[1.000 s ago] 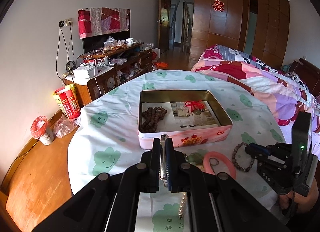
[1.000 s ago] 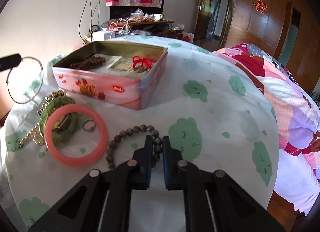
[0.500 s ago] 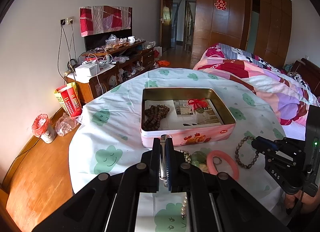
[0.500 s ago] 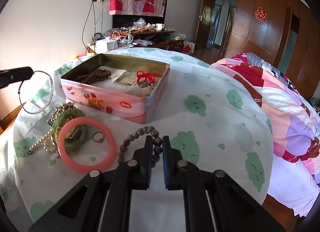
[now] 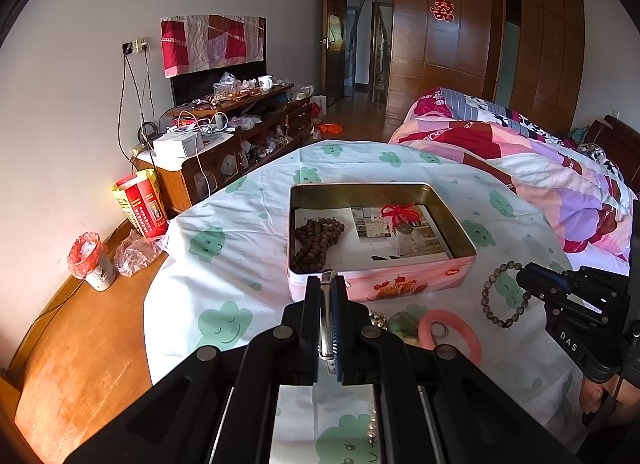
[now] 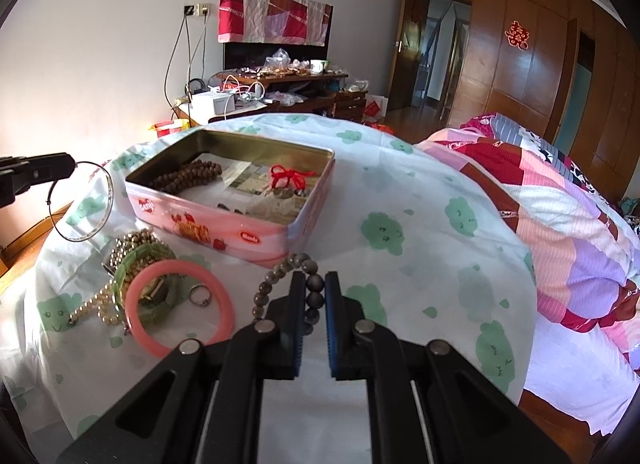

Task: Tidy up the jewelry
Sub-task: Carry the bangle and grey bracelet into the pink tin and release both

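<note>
A pink tin box [image 5: 400, 288] [image 6: 224, 219] stands open on the table, holding a brown bead string [image 5: 316, 238] and a red-corded charm [image 5: 402, 213]. My left gripper [image 5: 329, 290] is shut on a thin silver bangle [image 6: 86, 199], held in the air left of the tin. My right gripper [image 6: 314, 288] is shut on a grey bead bracelet [image 6: 276, 276] [image 5: 502, 294], lifted in front of the tin's near corner. A pink bangle [image 6: 178, 306], a green bangle [image 6: 136, 264], a small ring [image 6: 200, 296] and a pearl strand [image 6: 100, 300] lie on the cloth.
The round table has a white cloth with green clouds [image 6: 400, 232]. A bed with a patchwork quilt [image 6: 560, 215] lies to the right. A cluttered wooden cabinet [image 5: 240, 127] stands along the far wall, with a red bag [image 5: 142, 207] and a small bin [image 5: 90, 260] on the floor.
Both grippers have risen and drawn back from the table. The grey bead bracelet has lifted off the cloth with the right gripper. The silver bangle stays in the left gripper.
</note>
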